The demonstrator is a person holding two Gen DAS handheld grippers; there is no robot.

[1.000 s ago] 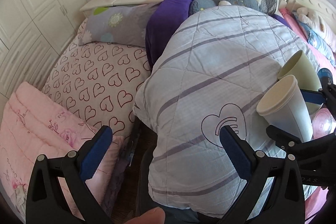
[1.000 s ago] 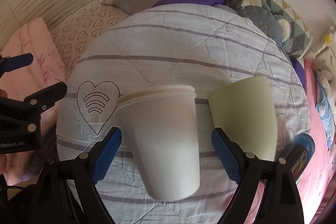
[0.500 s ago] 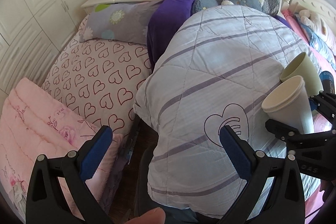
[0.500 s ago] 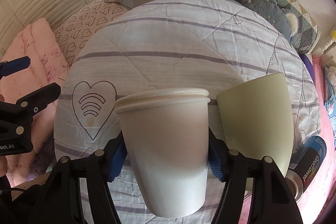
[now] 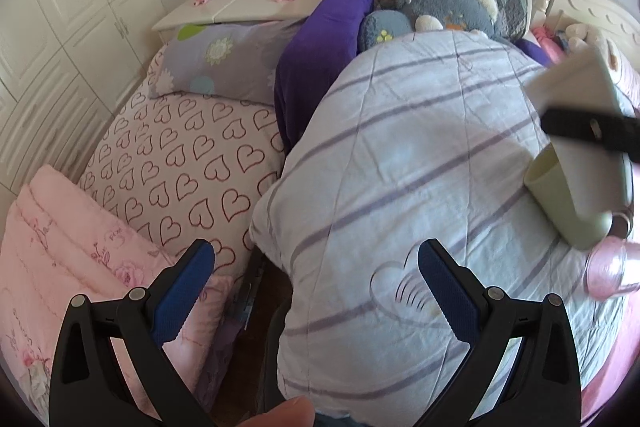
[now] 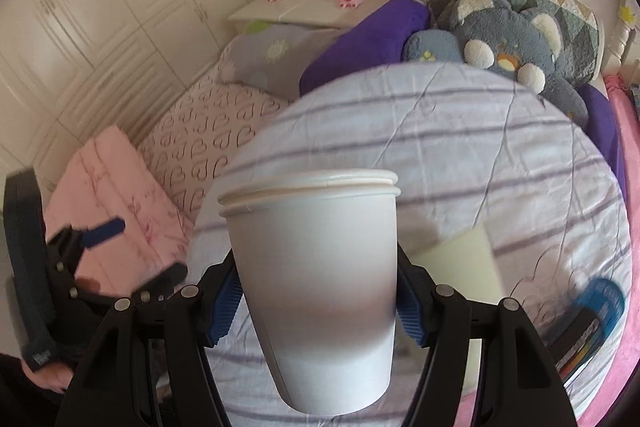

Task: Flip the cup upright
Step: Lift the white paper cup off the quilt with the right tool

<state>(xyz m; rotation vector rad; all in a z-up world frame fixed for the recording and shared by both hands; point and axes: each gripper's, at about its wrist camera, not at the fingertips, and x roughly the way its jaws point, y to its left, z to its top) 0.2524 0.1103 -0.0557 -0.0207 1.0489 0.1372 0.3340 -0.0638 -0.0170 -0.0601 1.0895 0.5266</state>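
- Writing first: nothing here really reads. The blue-and-black can (image 6: 592, 319) lying at the right edge of the bed has print on it, but it's too blurred to make out, and the heart-and-waves outline (image 5: 404, 291) on the striped white quilt (image 5: 420, 155) is a drawing, no words.
- The right hand-held gripper (image 6: 318, 291) is squeezed onto the white paper cup (image 6: 316, 267), with a blue pad pressed against each side of the cup's wall (looks like two cups nested, since the rim shows a double lip).
- In the right wrist view the cup sits dead centre between the fingers, rim up and base toward the camera, held up over the quilt and not touching it.
- From the left wrist view the same white cup (image 5: 588, 115) is up at the right edge, blurry, with a black finger of the right hand-held gripper across it.
- The left hand-held gripper (image 5: 316, 291) is spread wide with nothing between its pads, hovering low over the near edge of the quilt, well apart from the white cup.
- A pale green plastic cup (image 5: 560, 203) lies tilted on the quilt below the lifted white cup, and a pink translucent cup (image 5: 608, 271) is just beside it.
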